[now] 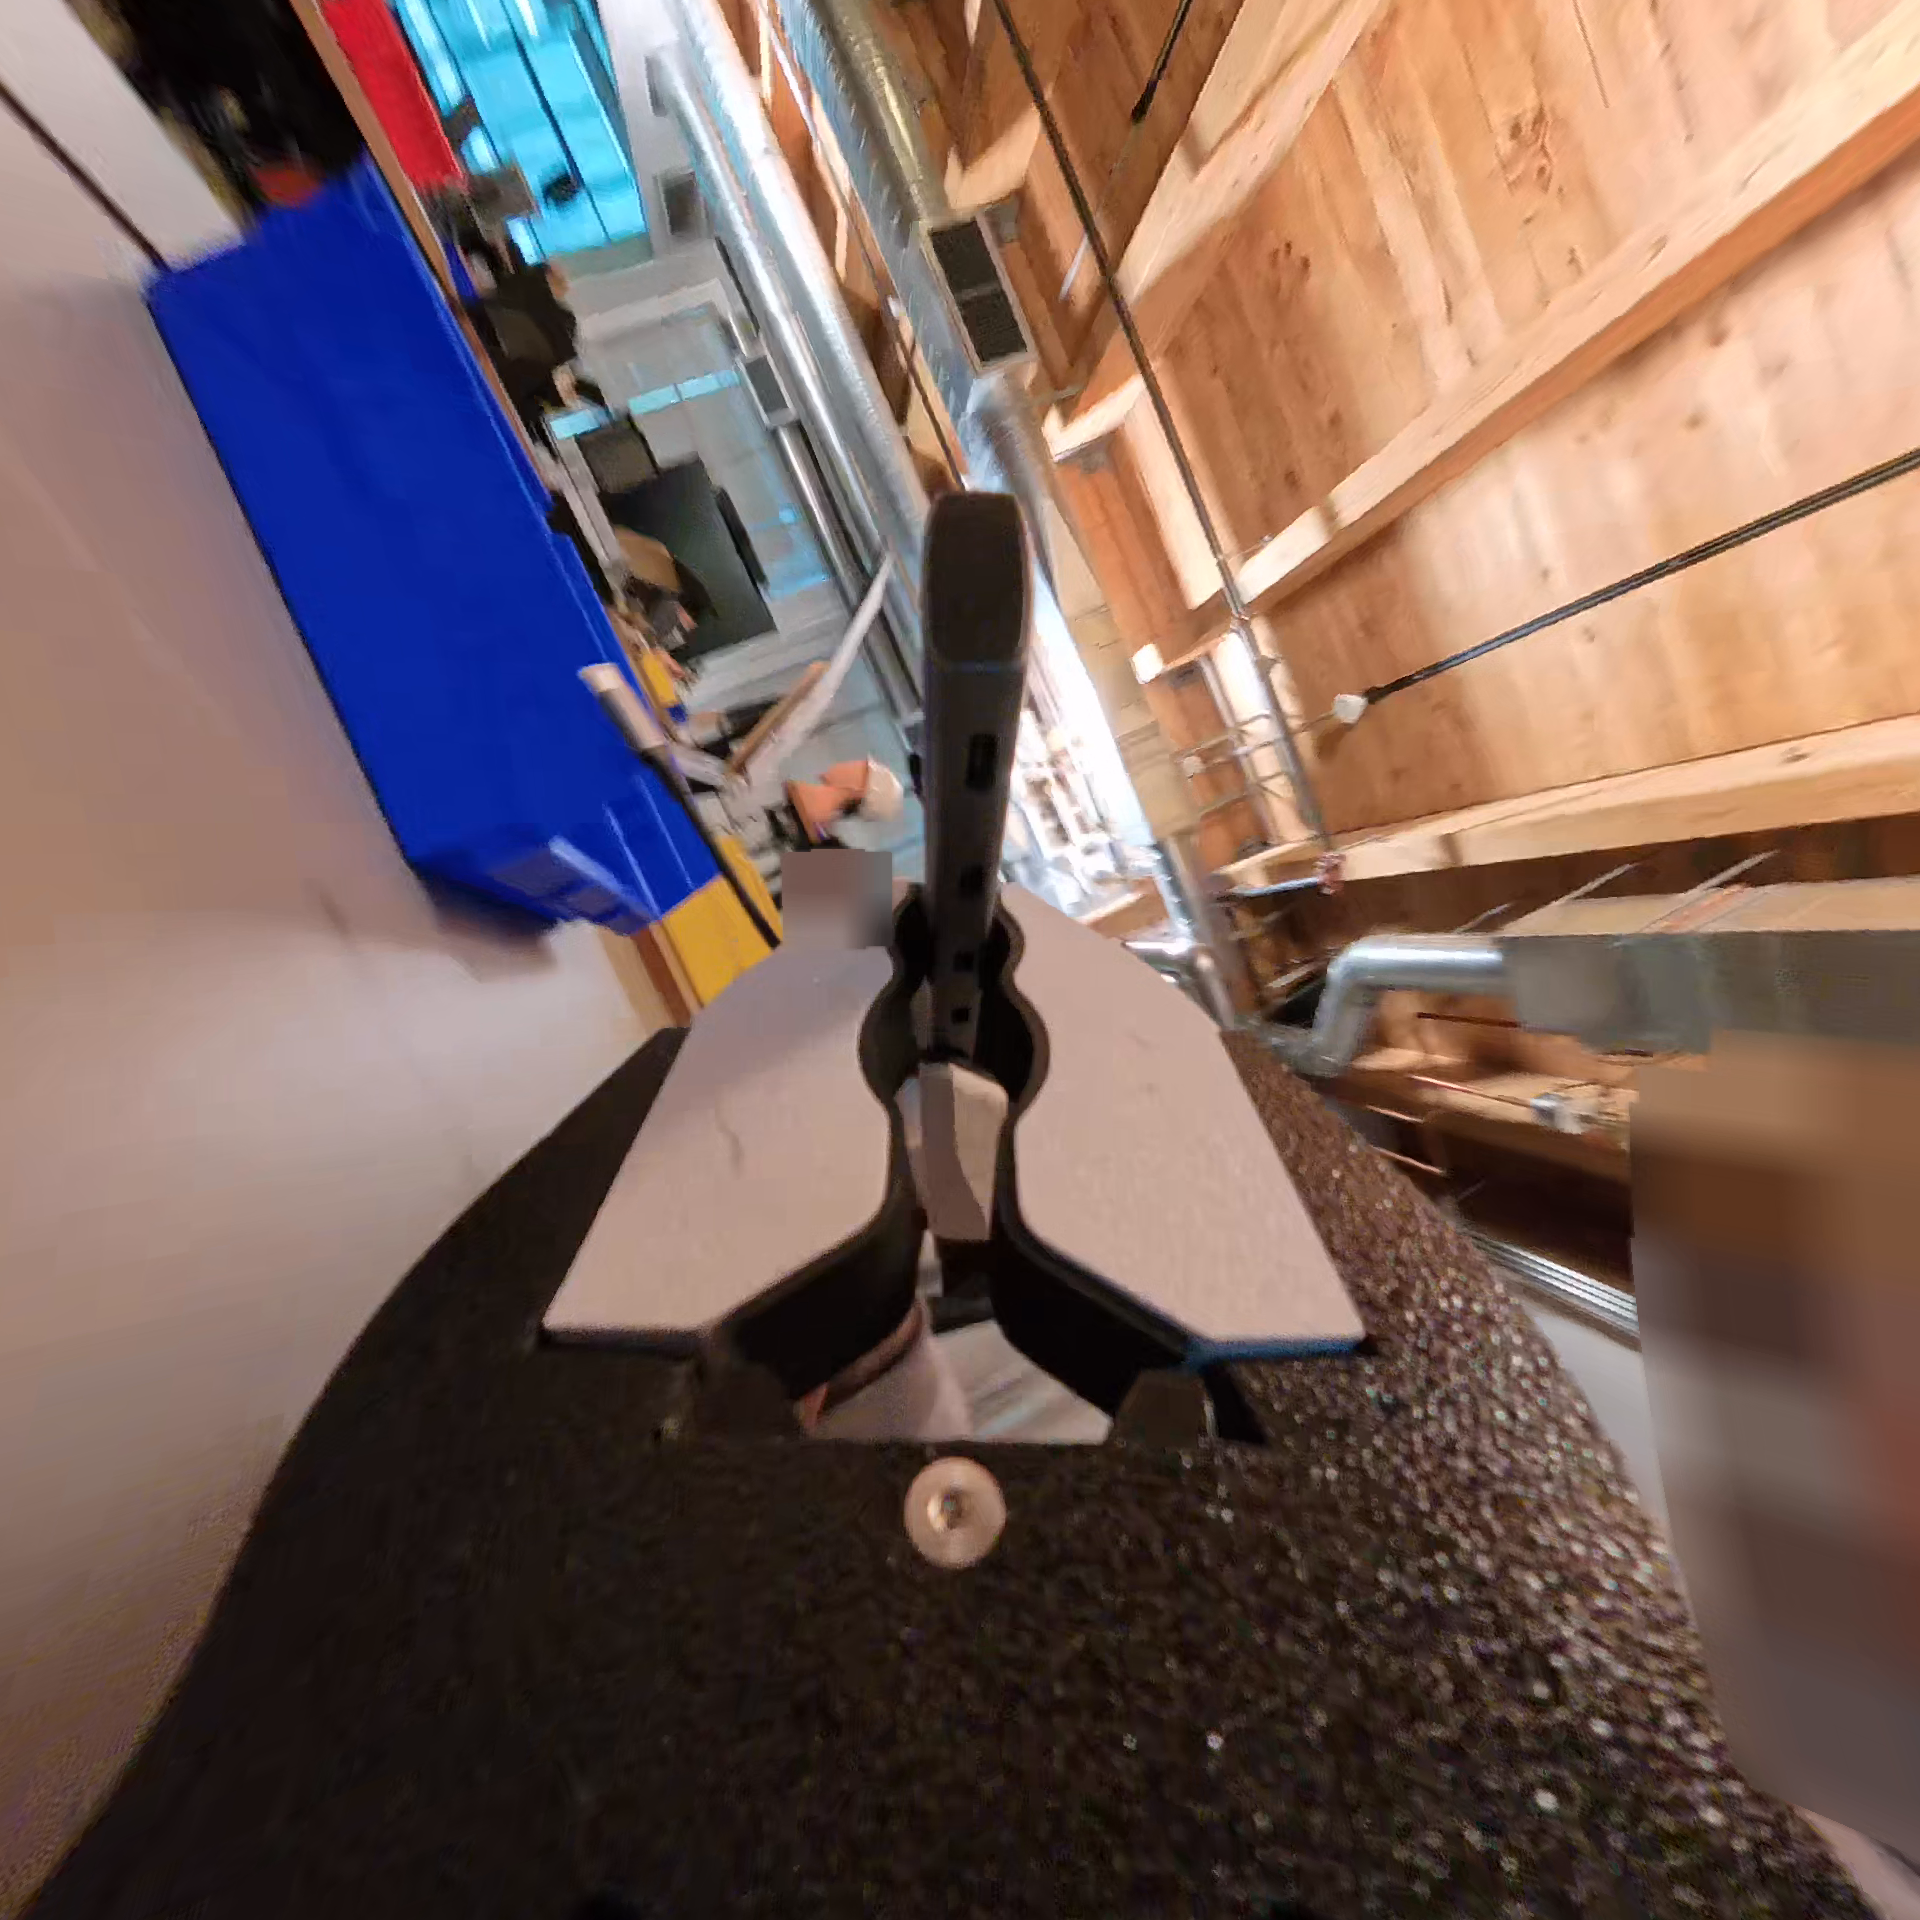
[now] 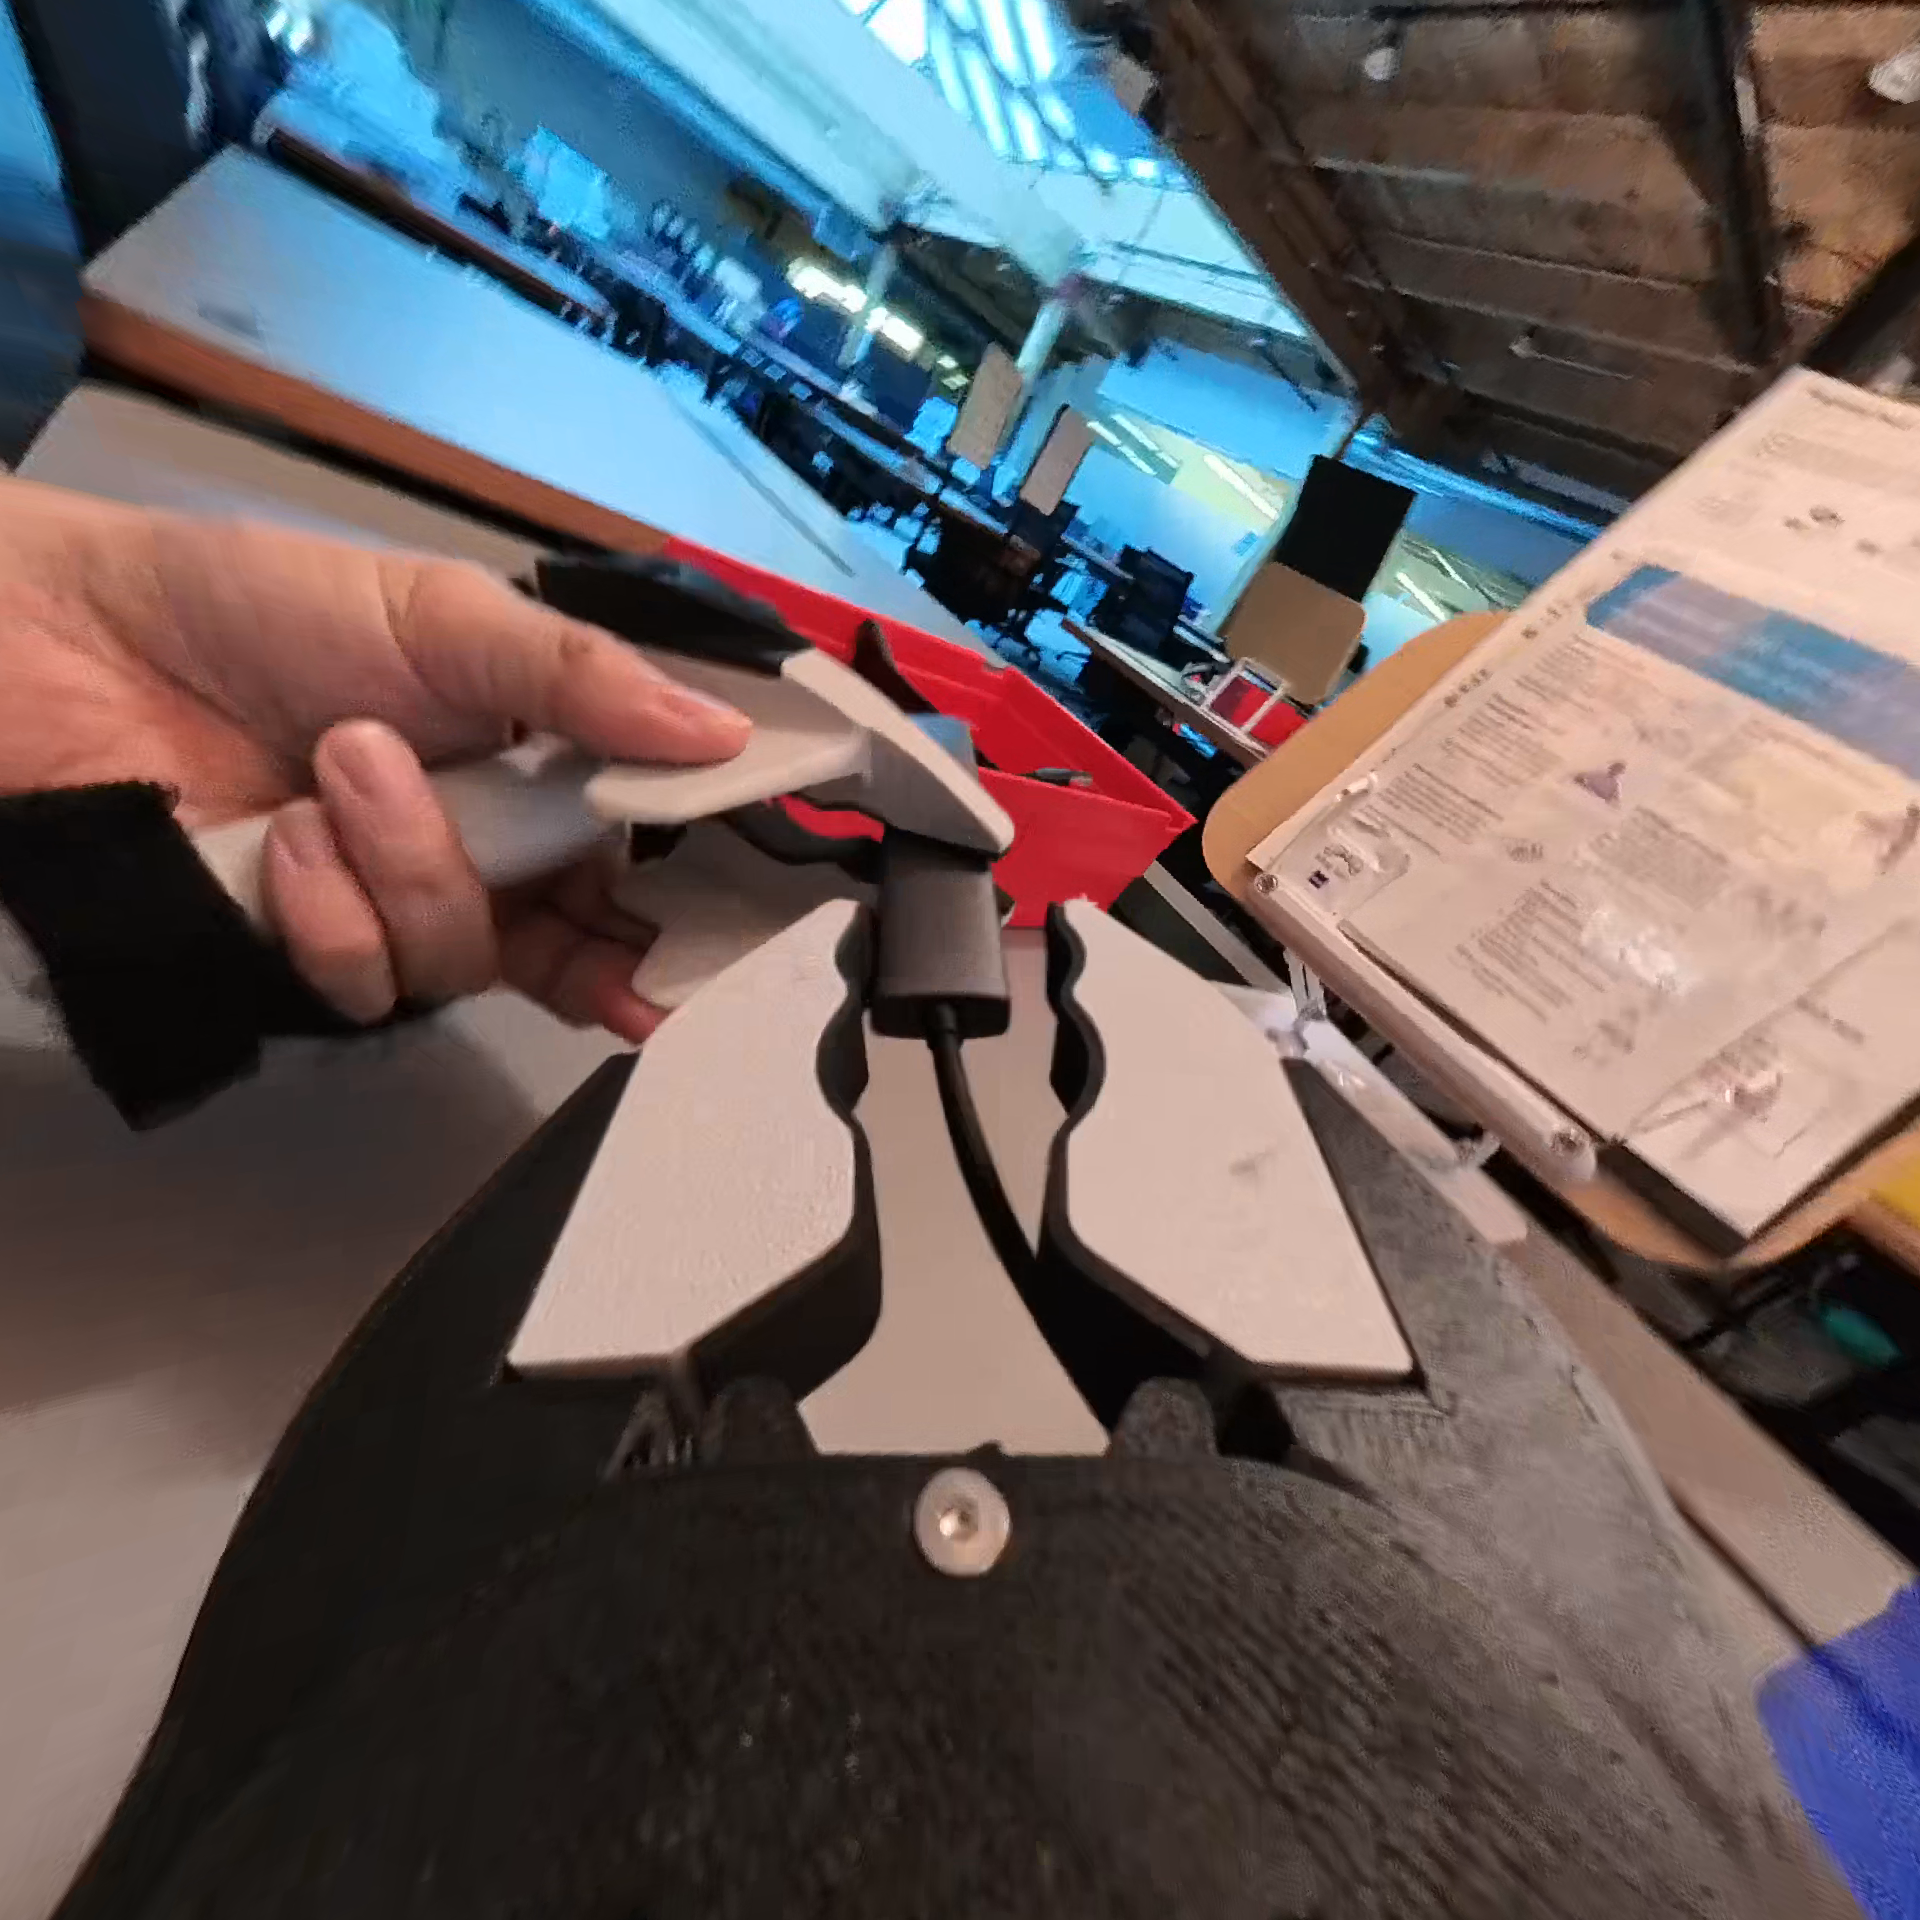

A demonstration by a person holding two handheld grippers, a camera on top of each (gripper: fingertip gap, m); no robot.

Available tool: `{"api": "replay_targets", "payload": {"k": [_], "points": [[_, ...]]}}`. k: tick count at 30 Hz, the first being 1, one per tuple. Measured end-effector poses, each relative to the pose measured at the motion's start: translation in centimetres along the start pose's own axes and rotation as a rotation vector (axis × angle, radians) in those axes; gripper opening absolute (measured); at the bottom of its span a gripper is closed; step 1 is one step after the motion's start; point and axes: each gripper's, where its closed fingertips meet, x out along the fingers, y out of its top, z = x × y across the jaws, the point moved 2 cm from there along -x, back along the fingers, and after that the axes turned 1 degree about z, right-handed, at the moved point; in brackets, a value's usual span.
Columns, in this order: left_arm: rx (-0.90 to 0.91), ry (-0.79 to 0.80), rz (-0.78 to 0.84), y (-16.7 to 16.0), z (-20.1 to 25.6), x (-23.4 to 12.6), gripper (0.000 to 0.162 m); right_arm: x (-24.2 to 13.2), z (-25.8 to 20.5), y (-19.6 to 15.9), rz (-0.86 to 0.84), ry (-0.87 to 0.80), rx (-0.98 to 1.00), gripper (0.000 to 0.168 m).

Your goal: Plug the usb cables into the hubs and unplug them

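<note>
My left gripper (image 1: 951, 920) is shut on a dark grey USB hub (image 1: 971, 717). The hub sticks out forward past the fingertips, with ports showing along its edge. In the right wrist view a hand (image 2: 364, 748) holds the left gripper (image 2: 914, 790) at the left. The hub's end (image 2: 940, 935) hangs from it, and a black cable (image 2: 982, 1143) runs out of that end. My right gripper (image 2: 956, 920) is open. Its fingers stand on either side of the hub's cable end, with gaps showing on both sides. The cable runs back between them.
A blue bin (image 1: 416, 582) lies on the white table (image 1: 156, 987), with a silver-tipped plug on a dark cable (image 1: 623, 696) at its edge. A red bin (image 2: 1049, 800) stands beyond the grippers. A printed sheet on a board (image 2: 1662, 831) is at the right. Less than 4 cm separates the two grippers' tips.
</note>
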Motion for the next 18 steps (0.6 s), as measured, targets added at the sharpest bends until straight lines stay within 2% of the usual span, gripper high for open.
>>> {"api": "replay_targets", "payload": {"k": [4, 6, 8, 11, 18], "points": [[0.004, 0.068, -0.117, -1.9, -1.2, 1.7, 0.009, -1.3, -0.4, -1.2, -0.037, -0.074, 0.073, 0.033], [0.015, 0.091, -0.169, -2.5, -1.5, 2.4, 0.010, -2.2, 0.0, -1.5, -0.049, -0.146, 0.054, 0.026], [0.001, 0.108, -0.204, -3.0, -1.7, 2.9, 0.010, -2.9, 0.1, -1.7, -0.047, -0.166, 0.081, 0.025], [-0.001, 0.138, -0.243, -3.4, -2.0, 3.4, 0.009, -3.7, 0.3, -2.0, -0.009, -0.199, 0.158, 0.024], [0.061, 0.205, -0.271, -3.2, -2.5, 3.9, 0.009, -3.8, 0.7, -2.8, 0.036, -0.275, 0.169, 0.024]]}}
